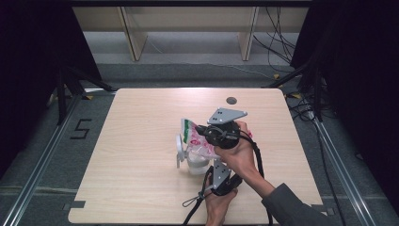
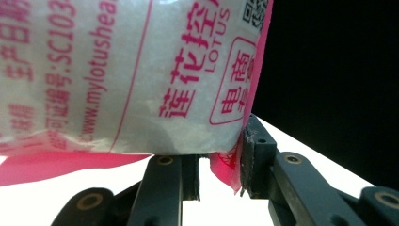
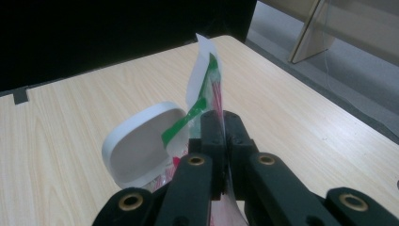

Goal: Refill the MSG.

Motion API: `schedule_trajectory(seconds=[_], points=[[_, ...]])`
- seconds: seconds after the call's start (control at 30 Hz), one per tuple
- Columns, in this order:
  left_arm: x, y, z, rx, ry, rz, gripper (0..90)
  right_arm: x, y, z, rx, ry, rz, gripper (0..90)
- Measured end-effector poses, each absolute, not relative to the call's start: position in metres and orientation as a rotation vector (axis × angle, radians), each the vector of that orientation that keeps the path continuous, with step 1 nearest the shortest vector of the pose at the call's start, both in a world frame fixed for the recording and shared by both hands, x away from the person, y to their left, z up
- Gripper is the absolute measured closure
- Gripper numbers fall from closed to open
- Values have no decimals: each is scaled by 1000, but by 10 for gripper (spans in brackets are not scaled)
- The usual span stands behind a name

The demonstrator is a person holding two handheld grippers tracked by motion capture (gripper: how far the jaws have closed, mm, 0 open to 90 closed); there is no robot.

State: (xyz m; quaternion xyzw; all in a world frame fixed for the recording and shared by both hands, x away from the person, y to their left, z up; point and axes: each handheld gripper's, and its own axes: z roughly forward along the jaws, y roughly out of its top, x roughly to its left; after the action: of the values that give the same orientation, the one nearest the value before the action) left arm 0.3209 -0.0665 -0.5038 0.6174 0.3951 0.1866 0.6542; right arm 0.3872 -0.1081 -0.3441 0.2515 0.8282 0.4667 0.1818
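Note:
A plastic bag (image 1: 190,131) of white grains with pink and green print is held over a white tub (image 1: 197,165) whose lid (image 1: 179,146) stands open. My right gripper (image 1: 204,133) is shut on the bag's top edge (image 3: 205,89), and the lid (image 3: 141,148) lies just beyond its jaws. My left gripper (image 1: 211,162) comes up from the near side under the bag. In the left gripper view the bag (image 2: 141,70) hangs across my left gripper (image 2: 221,162). One pad presses its pink edge, the other jaw tip is hidden behind the bag, and the bottom seam dangles between them.
The light wooden table (image 1: 141,165) has a dark round hole (image 1: 231,100) near its far edge. Black cables trail from both grippers toward the near edge. Wooden frame legs and loose cables stand on the floor beyond the table.

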Motion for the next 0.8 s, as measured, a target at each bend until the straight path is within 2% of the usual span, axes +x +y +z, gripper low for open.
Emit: schedule_trajectory(seconds=[0.8], points=[[322,-67,-505,1390,889,421,718,388,-106,-346,675,2331,1314,895]])
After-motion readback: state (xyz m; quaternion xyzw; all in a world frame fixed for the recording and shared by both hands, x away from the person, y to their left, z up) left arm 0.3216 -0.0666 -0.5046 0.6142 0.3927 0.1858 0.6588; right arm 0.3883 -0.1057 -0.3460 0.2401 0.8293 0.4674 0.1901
